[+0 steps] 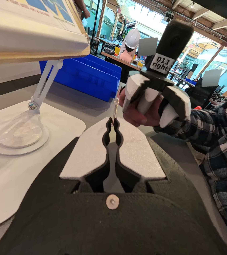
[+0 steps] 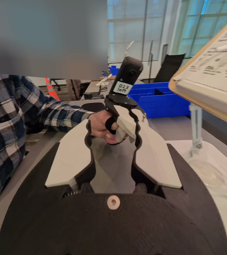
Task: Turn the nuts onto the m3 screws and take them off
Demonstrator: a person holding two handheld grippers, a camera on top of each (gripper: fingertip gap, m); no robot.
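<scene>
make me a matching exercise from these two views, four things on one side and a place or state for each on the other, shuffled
Things:
1. left tool
2. right tool
3. blue bin
4. white hard hat

Places or states:
a. on a mannequin head on a far table
b. jaws apart, nothing between them
c. on the table behind the white stand
d. shut on a thin metal bolt that sticks up from its tips

Pairs: 1-d, 2-b, 3-c, 4-a

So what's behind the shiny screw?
Behind the screw, pinched upright in the left gripper, sits a blue bin on the grey table. What's inside the bin is hidden by its wall.
</scene>
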